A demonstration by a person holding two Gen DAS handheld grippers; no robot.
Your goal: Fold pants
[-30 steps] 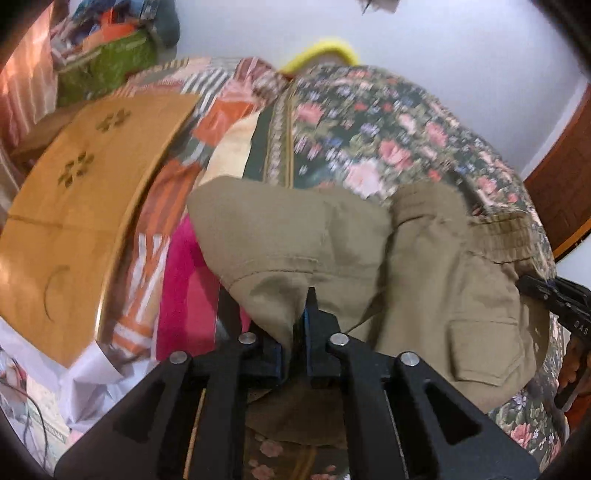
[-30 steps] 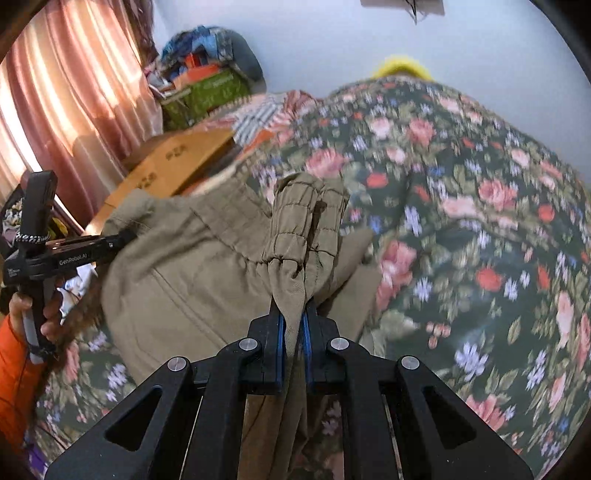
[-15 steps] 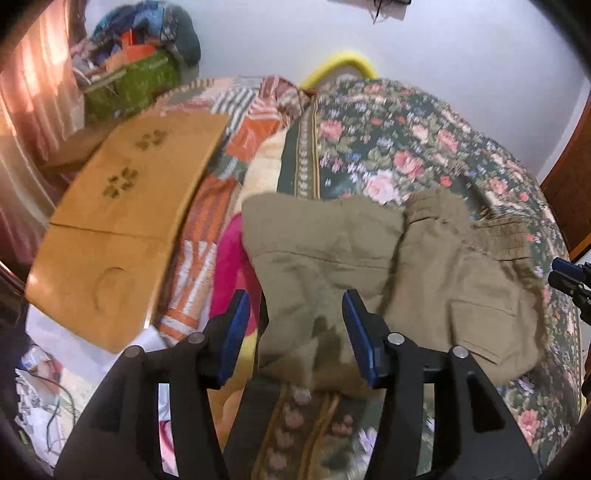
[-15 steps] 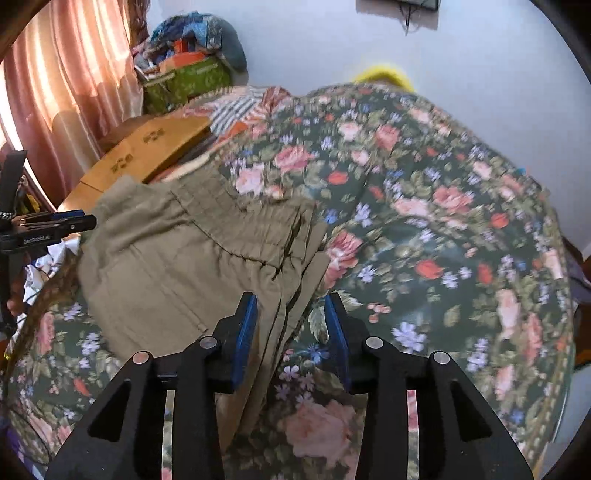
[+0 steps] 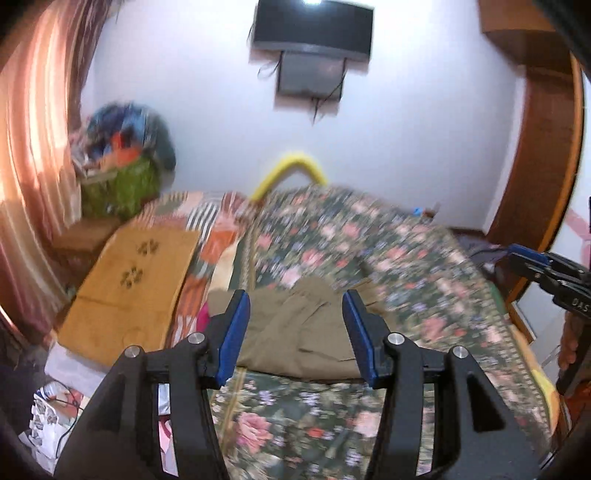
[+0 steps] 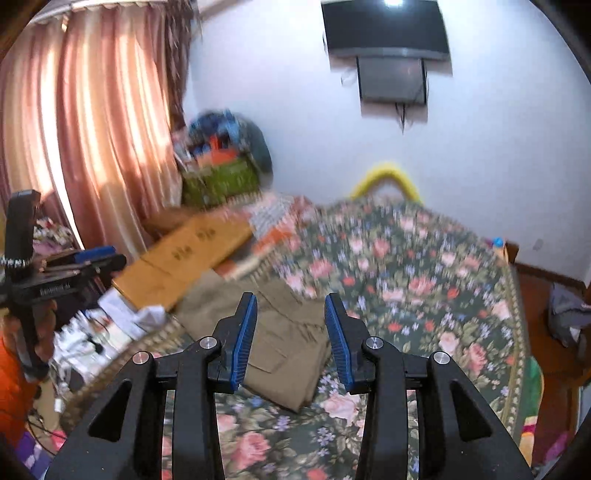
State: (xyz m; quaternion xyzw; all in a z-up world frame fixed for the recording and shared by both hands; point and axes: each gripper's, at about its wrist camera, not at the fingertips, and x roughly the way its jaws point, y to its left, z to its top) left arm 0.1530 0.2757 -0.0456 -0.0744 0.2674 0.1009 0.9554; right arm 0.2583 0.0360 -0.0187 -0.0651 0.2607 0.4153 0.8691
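Note:
The khaki pants lie folded in a flat bundle on the floral bedspread, near the bed's front edge. They also show in the right wrist view. My left gripper is open and empty, raised above and in front of the pants. My right gripper is open and empty, also held back above the pants. The right gripper shows at the right edge of the left wrist view. The left gripper shows at the left edge of the right wrist view.
A wooden board lies on the striped blanket left of the pants. A pile of bags stands in the far corner by the pink curtain. A TV hangs on the wall. A wooden door is at the right.
Both grippers opened and let go of the pants, then pulled up and back from the bed. The pants now lie folded on the bedspread.

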